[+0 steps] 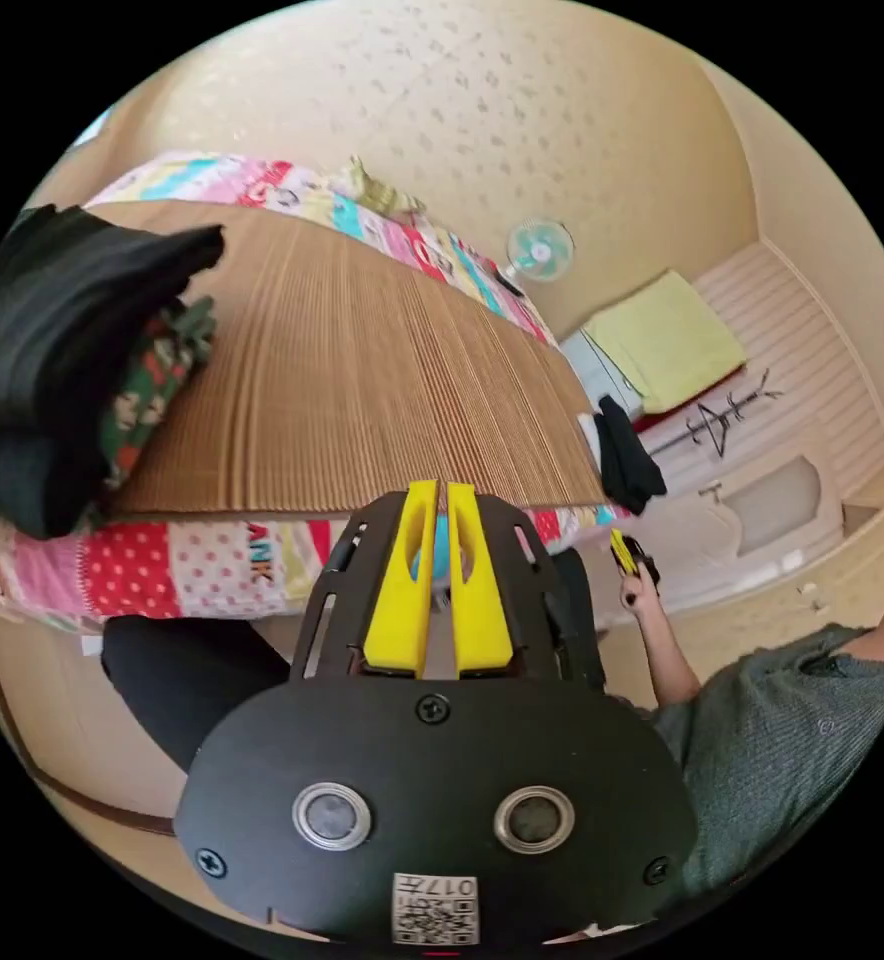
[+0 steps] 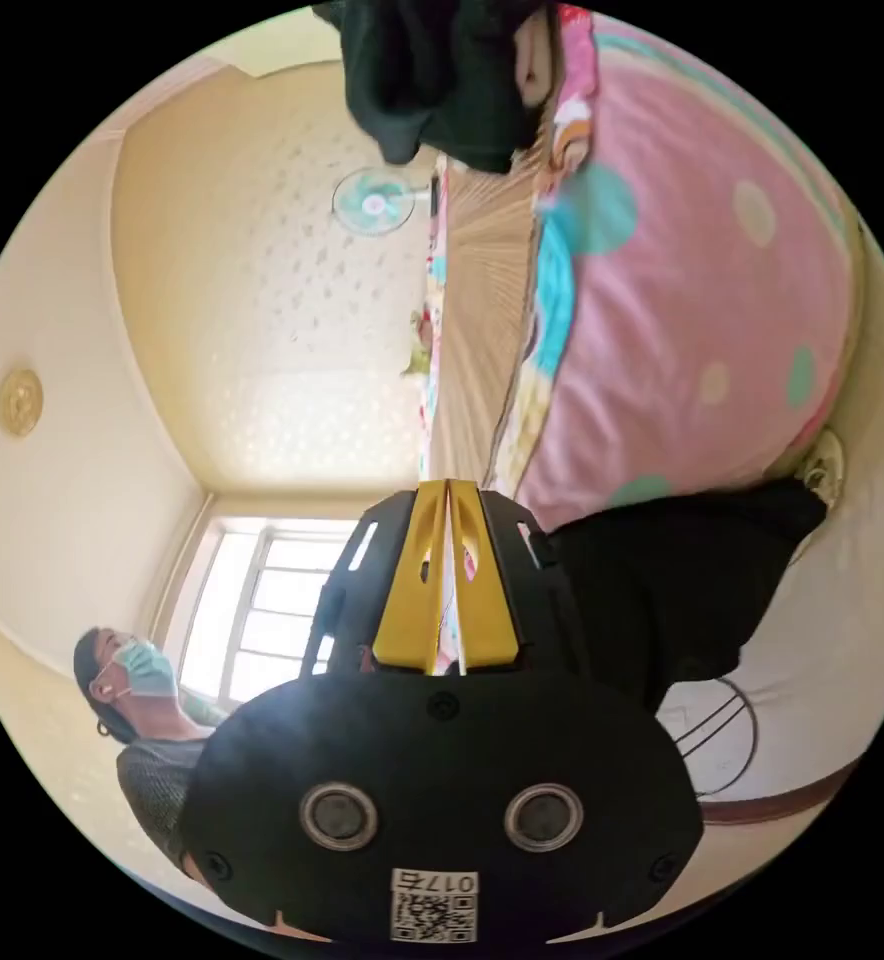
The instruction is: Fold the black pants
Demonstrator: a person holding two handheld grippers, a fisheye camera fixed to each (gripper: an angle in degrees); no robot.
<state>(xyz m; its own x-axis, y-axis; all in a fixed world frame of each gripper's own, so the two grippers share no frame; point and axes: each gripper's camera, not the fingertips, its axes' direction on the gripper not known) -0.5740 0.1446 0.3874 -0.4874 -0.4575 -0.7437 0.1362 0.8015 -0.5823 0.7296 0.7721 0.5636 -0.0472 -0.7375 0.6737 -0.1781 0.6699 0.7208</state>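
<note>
Black pants (image 1: 177, 680) hang limp below ribbed mat (image 1: 362, 380).

Bright daylight from the window (image 2: 262, 610) (glaring); fisheye edges bend.

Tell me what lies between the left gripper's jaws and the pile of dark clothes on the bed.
In the left gripper view, the ribbed bamboo mat and the patchwork quilt's edge lie between the left gripper and the pile of dark clothes.
</note>
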